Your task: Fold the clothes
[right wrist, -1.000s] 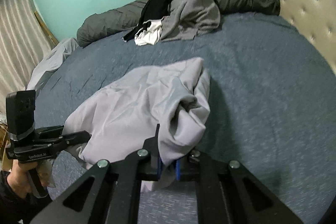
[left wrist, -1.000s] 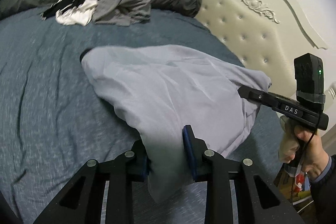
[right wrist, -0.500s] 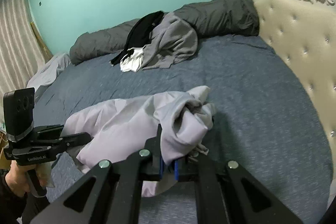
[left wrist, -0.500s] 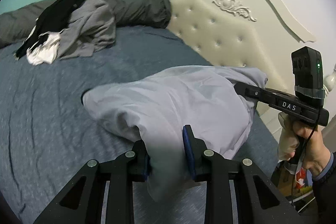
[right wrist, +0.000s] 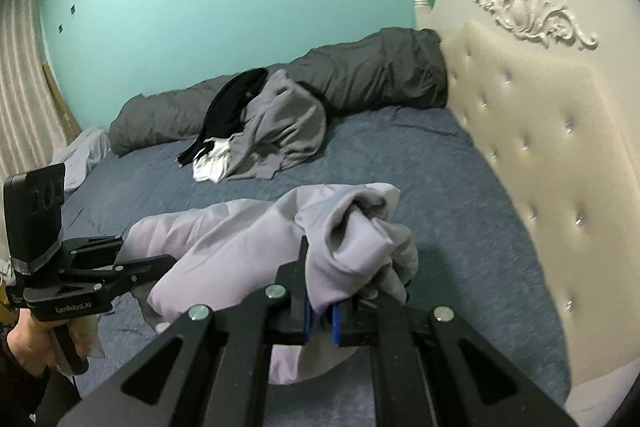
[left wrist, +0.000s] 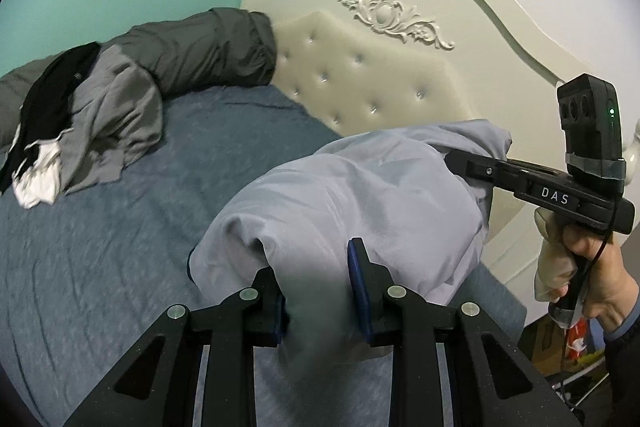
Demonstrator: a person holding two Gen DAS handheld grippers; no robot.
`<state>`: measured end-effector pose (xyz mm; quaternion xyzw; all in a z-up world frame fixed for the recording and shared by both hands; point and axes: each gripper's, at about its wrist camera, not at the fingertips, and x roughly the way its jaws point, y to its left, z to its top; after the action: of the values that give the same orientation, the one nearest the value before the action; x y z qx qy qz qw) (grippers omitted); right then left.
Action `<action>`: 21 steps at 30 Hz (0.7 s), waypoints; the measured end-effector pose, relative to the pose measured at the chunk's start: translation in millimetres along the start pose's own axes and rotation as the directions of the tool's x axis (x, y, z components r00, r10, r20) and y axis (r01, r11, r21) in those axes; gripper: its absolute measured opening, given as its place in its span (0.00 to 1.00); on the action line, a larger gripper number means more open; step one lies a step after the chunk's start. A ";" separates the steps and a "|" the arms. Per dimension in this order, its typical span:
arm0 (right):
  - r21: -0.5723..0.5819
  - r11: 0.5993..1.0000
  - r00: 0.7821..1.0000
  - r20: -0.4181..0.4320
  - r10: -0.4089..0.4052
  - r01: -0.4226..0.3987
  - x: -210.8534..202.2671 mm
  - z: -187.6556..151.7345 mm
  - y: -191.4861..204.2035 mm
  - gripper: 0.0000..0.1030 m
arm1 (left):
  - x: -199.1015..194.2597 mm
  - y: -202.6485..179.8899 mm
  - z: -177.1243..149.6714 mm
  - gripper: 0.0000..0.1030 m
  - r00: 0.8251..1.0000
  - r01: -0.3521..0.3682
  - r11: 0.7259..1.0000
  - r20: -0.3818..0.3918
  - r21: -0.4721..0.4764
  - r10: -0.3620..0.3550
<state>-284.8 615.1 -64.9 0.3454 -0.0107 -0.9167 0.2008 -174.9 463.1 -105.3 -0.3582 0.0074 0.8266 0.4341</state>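
Claws, left gripper [left wrist: 320,291] and right gripper [right wrist: 320,319], both pinching the soft pale lilac cloth garment [left wrist: 360,203], have lifted it off the blue bed [left wrist: 100,247], ready for shaking flat.

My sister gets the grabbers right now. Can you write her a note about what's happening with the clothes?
Left gripper: shut on a thick bunch of the lilac garment.
Right gripper: shut on another bunched part of the same garment, seen from the right wrist view.
The garment hangs between the two grippers, crumpled, above the blue bedspread; whether any of it touches the bed I cannot tell.
A pile of clothes, grey, black and white, lies by the dark grey duvet roll.
Done: garment gripped at two places.
Left: spread it flat, fold it, then probably do the pile.
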 end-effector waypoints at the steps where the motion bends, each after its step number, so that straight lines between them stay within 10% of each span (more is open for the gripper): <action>1: 0.004 1.000 1.000 0.004 -0.006 0.006 -1.1 6.0 -7.1 0.06 | 6.4 -4.4 9.0 0.28 1.000 0.005 1.000 0.003 0.002 -0.005; 12: -0.032 0.995 0.992 0.089 -0.092 0.095 -6.1 75.4 -86.2 0.06 | 78.9 -50.3 84.8 0.28 0.994 -0.011 0.999 0.113 0.047 0.005; 21: -0.039 0.989 0.990 0.001 -0.144 0.144 34.4 1.2 -153.0 0.06 | 182.1 -66.2 -0.9 0.28 0.999 0.017 1.000 -0.033 -0.020 -0.017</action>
<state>-364.1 742.6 -109.8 0.3423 0.0321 -0.9284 0.1409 -193.3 633.7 -195.3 -0.3761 0.0034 0.8169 0.4373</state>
